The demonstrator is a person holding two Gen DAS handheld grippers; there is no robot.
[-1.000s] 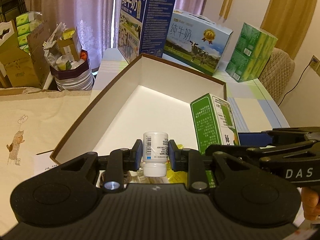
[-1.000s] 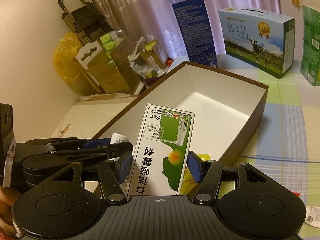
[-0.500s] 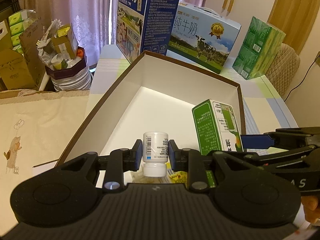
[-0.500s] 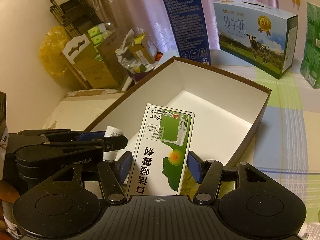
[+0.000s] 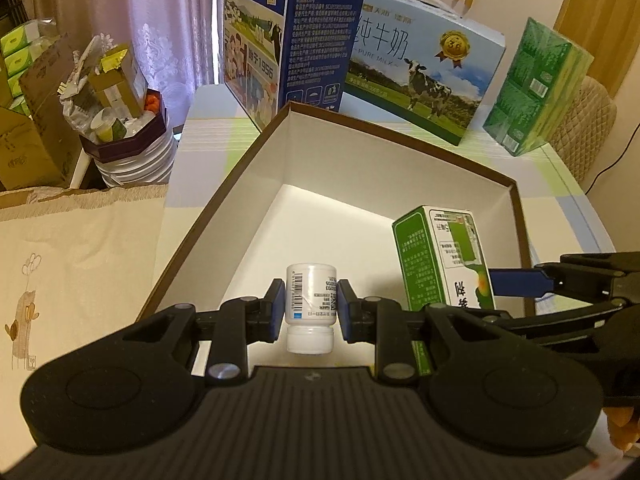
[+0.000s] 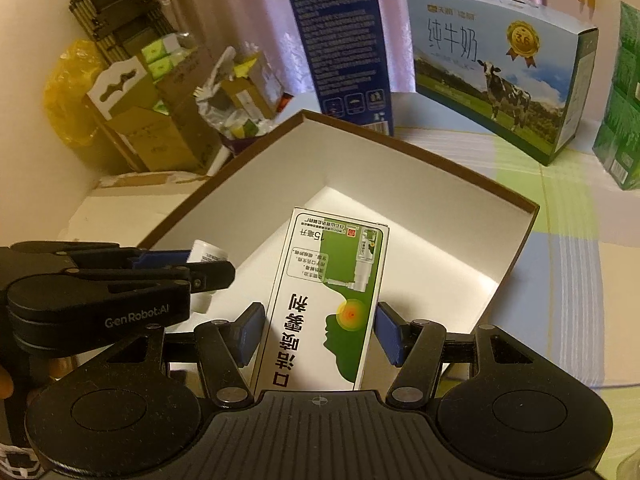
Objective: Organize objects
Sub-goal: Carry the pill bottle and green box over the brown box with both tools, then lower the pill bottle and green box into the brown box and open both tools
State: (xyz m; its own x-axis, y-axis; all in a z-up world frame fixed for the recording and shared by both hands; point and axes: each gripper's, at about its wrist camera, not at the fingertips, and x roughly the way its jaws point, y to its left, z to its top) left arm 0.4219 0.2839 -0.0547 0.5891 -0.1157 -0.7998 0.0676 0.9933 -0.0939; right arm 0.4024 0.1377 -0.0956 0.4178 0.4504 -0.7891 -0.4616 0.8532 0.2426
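Left claw [image 5: 311,312] is clamped on a small white pill bottle [image 5: 310,304], held cap toward the camera, blue pads on its label. It hangs over the near end of the open brown box [image 5: 224,216] with the white interior. Right claw [image 6: 318,330] is clamped on a green-and-white throat spray carton [image 6: 326,300], print upside down, also over the box's near end, just right of the bottle. Box sits on the checked worktop [image 6: 568,264]. Behind it: tall blue milk carton [image 5: 292,32], pale blue pure-milk case [image 5: 420,76], green tissue pack [image 5: 536,88] at far right.
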